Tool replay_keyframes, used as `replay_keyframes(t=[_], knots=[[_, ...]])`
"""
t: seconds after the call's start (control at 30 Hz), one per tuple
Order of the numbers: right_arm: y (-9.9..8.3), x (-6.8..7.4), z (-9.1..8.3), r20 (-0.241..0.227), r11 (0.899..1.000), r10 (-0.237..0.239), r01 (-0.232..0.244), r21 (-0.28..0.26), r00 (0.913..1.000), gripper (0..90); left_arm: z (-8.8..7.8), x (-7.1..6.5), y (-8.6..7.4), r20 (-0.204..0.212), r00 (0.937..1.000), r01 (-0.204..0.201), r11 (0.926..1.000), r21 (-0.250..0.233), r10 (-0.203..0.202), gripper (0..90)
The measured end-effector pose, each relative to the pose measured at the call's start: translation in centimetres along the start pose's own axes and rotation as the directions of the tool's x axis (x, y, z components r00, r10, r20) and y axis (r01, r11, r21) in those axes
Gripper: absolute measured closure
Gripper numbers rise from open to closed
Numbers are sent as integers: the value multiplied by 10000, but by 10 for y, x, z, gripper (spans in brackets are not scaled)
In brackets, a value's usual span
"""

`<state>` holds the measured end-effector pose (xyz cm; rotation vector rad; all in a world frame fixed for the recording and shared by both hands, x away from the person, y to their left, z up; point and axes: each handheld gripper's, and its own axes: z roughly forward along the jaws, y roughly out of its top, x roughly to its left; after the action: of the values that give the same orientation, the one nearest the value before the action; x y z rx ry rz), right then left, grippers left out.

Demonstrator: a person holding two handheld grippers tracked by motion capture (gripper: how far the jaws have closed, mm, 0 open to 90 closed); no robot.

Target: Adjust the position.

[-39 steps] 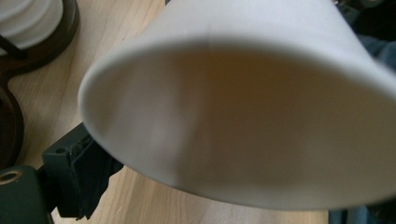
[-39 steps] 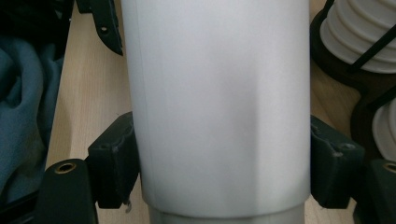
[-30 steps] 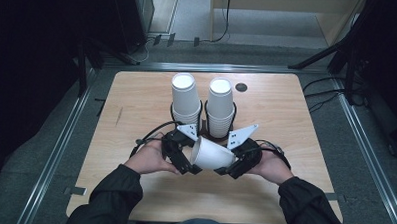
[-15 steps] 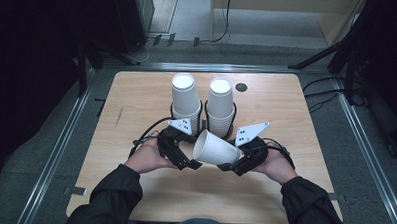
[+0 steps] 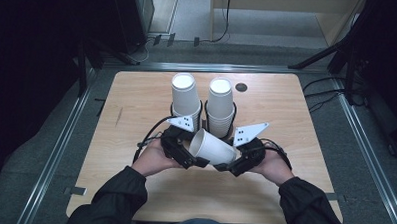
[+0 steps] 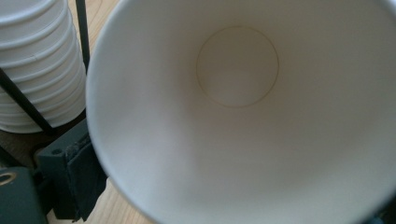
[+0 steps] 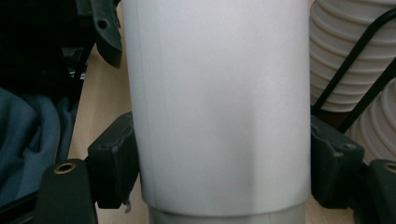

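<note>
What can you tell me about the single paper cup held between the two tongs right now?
The paper cup is plain white, tapered and empty, with a clean inside and a faint ring at its base in the left gripper view. It lies tilted on its side above the wooden table, mouth toward the left tongs. The right tongs clamp its wall from both sides near the base. It hangs in front of two cup stacks in black racks.

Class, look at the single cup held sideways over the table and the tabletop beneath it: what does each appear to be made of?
The cup looks like white paper, matt: a side seam and a glued round base disc show, perhaps with a thin coating inside. The tabletop looks like pale wood or wood-look laminate, smooth, with visible grain; which one is unclear.
</note>
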<state>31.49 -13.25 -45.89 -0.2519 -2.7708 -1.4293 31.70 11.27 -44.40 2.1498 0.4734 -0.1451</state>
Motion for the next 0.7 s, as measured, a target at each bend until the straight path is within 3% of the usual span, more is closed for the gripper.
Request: replay_keyframes(t=[0.17, 0.3, 0.5, 0.7], knots=[[1, 1, -1, -6, 9998, -55, 55, -170, 10000, 237, -3, -1, 1, 188, 9996, 212, 9985, -497, -203, 70], [2, 1, -2, -36, 9993, -115, 114, -344, 9999, 238, -7, -1, 1, 303, 9995, 131, 9978, -651, -111, 108], [1, 0, -3, -175, 9996, -83, 79, -257, 9998, 237, -8, 0, 3, 549, 9979, 372, 9987, -357, -352, 154], [3, 1, 1, -283, 10000, 86, -85, 13, 9996, 204, -11, 0, 3, 493, 9987, 156, 9997, -165, -148, 163]])
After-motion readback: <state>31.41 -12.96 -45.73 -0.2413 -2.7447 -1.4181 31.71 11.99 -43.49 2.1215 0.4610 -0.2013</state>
